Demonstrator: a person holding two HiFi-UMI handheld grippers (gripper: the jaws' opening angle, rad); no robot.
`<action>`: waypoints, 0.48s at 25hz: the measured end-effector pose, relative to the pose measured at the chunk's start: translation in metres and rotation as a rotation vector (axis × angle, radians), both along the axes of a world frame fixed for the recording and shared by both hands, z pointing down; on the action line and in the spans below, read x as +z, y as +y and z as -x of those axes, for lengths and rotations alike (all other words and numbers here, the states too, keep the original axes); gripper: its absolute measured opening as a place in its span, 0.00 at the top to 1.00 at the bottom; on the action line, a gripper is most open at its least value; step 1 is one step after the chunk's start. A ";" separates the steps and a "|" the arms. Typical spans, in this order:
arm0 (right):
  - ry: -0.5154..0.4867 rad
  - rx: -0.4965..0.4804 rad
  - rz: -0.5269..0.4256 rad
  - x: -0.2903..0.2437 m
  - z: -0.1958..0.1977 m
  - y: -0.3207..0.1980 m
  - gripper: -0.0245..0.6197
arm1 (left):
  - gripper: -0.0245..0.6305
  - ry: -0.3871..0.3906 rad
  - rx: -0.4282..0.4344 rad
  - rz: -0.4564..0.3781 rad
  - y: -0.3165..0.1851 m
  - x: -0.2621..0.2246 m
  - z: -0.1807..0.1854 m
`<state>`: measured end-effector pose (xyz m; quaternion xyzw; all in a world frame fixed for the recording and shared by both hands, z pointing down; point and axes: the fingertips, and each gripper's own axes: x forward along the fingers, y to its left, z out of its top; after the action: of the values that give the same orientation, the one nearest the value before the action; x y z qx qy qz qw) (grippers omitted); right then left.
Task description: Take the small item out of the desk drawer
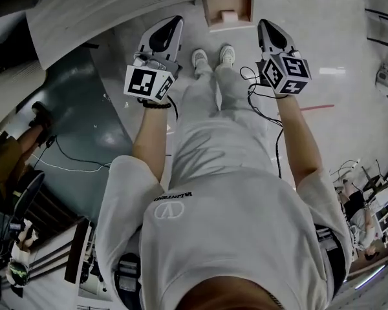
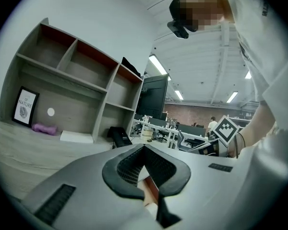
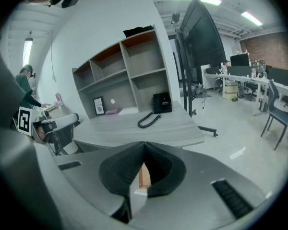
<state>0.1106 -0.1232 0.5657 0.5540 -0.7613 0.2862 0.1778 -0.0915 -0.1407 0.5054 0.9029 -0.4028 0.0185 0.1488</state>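
Observation:
In the head view a small wooden drawer (image 1: 210,13) stands open under the edge of the grey desk (image 1: 116,8), with a pale small item (image 1: 229,16) lying in it. My left gripper (image 1: 176,22) is to the drawer's left and my right gripper (image 1: 265,24) to its right. Both point toward the desk, apart from the drawer, with their jaws together and nothing held. In the left gripper view my left gripper (image 2: 144,147) has its dark pads meeting at the tip, and so does my right gripper (image 3: 144,143) in its own view. A strip of the drawer's wood (image 3: 144,176) shows below them.
On the desk stand a shelf unit (image 3: 120,75), a black phone (image 3: 162,102) with a coiled cord, a framed picture (image 2: 25,107) and a purple thing (image 2: 44,129). A large screen on a stand (image 3: 201,42) is right of the desk. A dark floor mat (image 1: 84,128) lies at the left.

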 end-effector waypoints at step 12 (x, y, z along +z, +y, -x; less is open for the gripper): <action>-0.071 -0.116 0.206 0.131 0.010 -0.018 0.90 | 0.96 -0.002 0.029 0.100 -0.016 0.091 -0.059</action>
<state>0.1005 -0.1412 0.6964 0.4772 -0.7645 0.3717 0.2230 -0.0326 -0.1570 0.5969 0.9002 -0.3881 0.0414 0.1932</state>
